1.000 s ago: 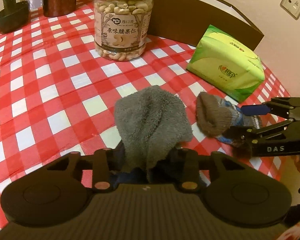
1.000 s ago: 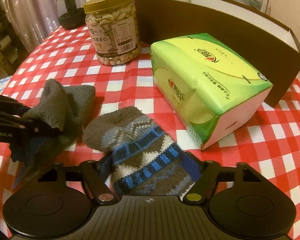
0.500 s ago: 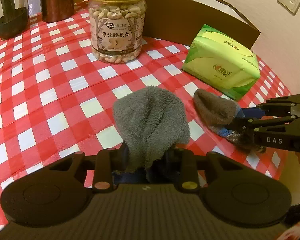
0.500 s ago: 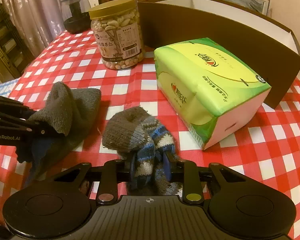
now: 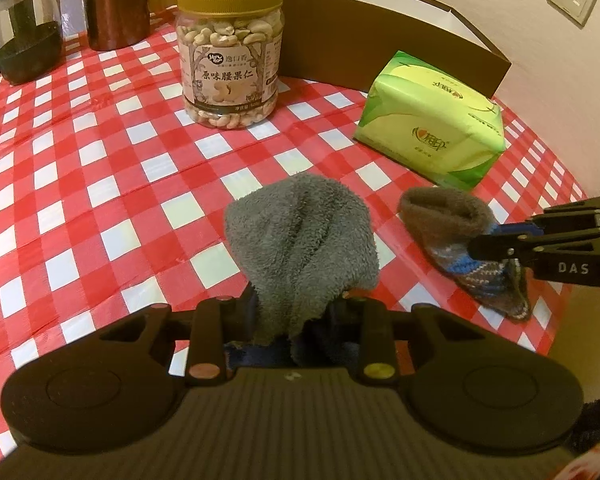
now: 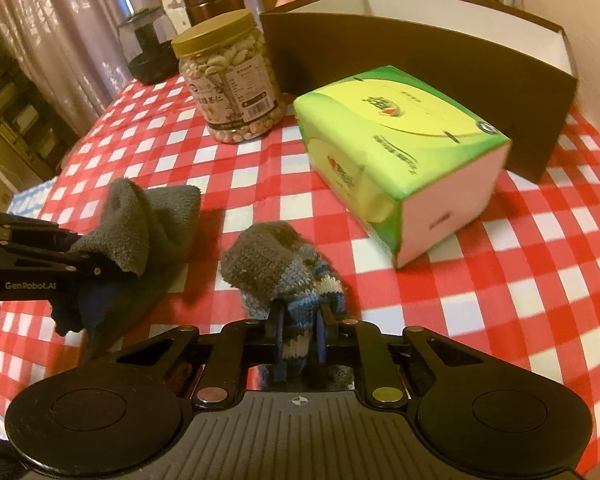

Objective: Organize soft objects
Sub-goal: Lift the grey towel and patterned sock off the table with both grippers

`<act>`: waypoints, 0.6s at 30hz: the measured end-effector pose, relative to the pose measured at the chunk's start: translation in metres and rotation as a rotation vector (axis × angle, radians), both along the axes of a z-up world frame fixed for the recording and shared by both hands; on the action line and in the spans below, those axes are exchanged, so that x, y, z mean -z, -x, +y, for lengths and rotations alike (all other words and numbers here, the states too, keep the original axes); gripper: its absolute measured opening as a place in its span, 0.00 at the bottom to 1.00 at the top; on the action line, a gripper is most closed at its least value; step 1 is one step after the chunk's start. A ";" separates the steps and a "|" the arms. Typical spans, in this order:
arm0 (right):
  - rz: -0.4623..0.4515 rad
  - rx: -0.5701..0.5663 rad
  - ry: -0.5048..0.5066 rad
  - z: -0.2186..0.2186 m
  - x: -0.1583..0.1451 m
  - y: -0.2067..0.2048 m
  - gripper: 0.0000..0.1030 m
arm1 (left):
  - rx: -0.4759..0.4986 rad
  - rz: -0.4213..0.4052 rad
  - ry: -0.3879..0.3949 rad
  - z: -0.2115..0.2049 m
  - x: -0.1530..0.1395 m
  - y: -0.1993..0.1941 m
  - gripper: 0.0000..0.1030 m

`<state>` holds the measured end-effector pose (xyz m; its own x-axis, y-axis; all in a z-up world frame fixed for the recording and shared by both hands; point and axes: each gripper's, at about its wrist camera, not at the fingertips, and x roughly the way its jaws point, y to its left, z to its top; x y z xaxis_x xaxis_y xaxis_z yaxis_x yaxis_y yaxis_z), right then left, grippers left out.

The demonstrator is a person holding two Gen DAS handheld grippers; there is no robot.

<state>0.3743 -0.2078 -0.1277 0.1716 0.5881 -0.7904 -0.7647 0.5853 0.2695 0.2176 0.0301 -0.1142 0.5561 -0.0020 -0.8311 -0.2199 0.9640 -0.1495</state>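
Note:
My left gripper (image 5: 296, 312) is shut on a fluffy grey sock (image 5: 300, 236) and holds it up off the checked tablecloth; the sock also shows in the right wrist view (image 6: 140, 232), pinched by the left gripper (image 6: 96, 268). My right gripper (image 6: 298, 332) is shut on a knitted grey and blue patterned sock (image 6: 284, 276), lifted a little; it also shows in the left wrist view (image 5: 460, 236), held by the right gripper (image 5: 480, 244). The two socks hang side by side, apart.
A green tissue pack (image 6: 396, 148) lies to the right, before a brown open box (image 6: 420, 60). A cashew jar (image 5: 230, 52) stands at the back middle. A dark canister (image 5: 114, 0) and a glass pot (image 5: 24, 40) stand at the far left.
My right gripper has shut on the patterned sock and lifted it, bunching it up. My left gripper has raised the grey sock. Both views have pulled back and up.

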 end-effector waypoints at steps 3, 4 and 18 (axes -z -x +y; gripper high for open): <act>0.019 0.027 -0.016 -0.009 -0.003 -0.002 0.15 | 0.000 -0.003 -0.003 -0.002 -0.003 0.002 0.27; 0.024 0.037 -0.021 -0.012 -0.004 -0.003 0.15 | 0.001 -0.003 -0.005 -0.003 -0.005 0.002 0.27; 0.042 0.086 -0.081 -0.042 -0.027 -0.006 0.14 | 0.010 -0.033 -0.040 -0.010 -0.025 -0.003 0.27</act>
